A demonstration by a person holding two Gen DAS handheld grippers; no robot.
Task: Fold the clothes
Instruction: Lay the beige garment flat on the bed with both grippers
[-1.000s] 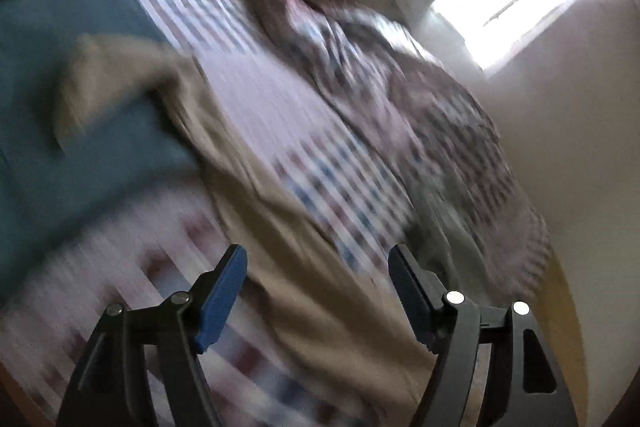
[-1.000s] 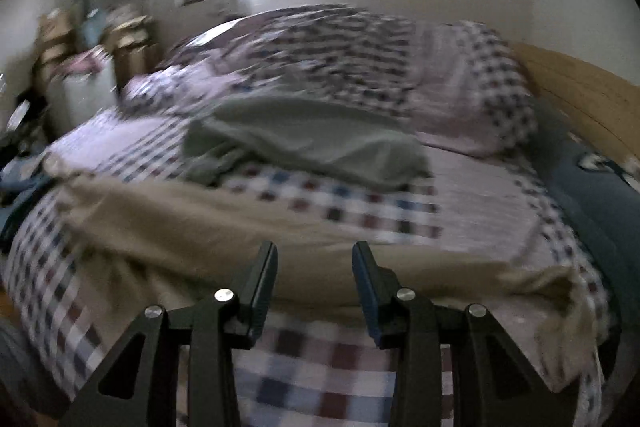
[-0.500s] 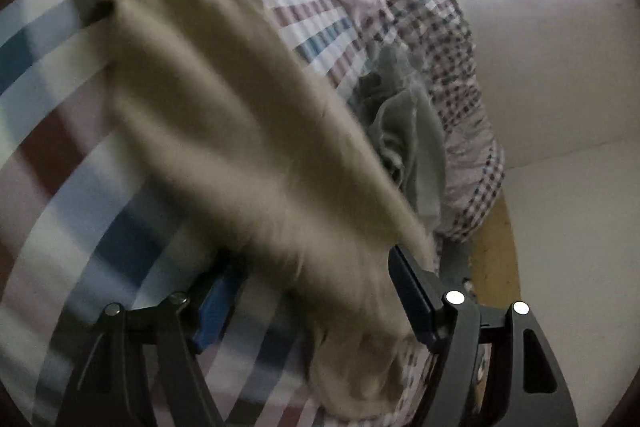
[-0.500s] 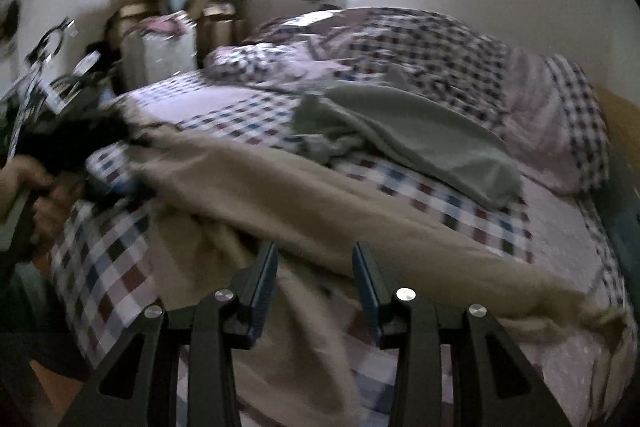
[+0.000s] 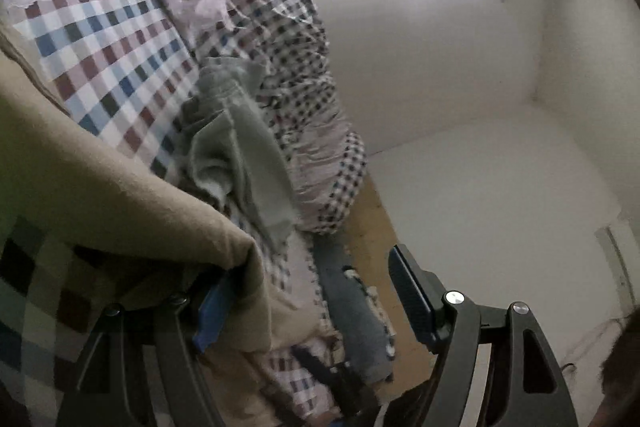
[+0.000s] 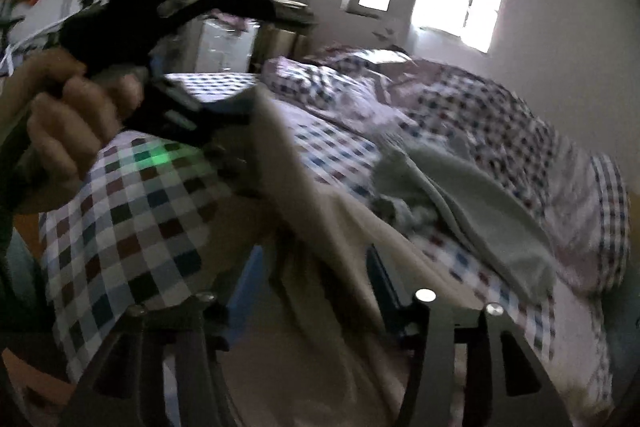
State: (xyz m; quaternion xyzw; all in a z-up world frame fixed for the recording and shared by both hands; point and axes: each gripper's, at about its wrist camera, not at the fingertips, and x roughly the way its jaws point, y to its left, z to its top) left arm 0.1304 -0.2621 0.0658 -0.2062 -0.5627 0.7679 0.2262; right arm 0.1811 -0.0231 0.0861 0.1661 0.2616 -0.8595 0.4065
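Observation:
A beige garment [image 5: 120,195] lies across the checked bed. In the left wrist view its edge drapes over the left finger [image 5: 210,311] of my left gripper [image 5: 308,303], whose jaws stand wide apart. In the right wrist view the beige garment [image 6: 320,227] runs between the fingers of my right gripper [image 6: 310,279], which is open around it. The left gripper [image 6: 192,107] shows there too, in a hand at upper left, against the raised end of the cloth.
A grey-green garment [image 5: 244,155] lies crumpled further up the bed [image 5: 100,39], also in the right wrist view [image 6: 460,207]. A checked duvet [image 6: 480,107] is heaped behind it. Blue jeans [image 5: 352,315] lie at the bed's edge. Boxes and a cabinet [image 6: 228,39] stand by the wall.
Both grippers have moved in on the beige garment. The left gripper has lifted its end and tilted. The right gripper now has the cloth between its fingers.

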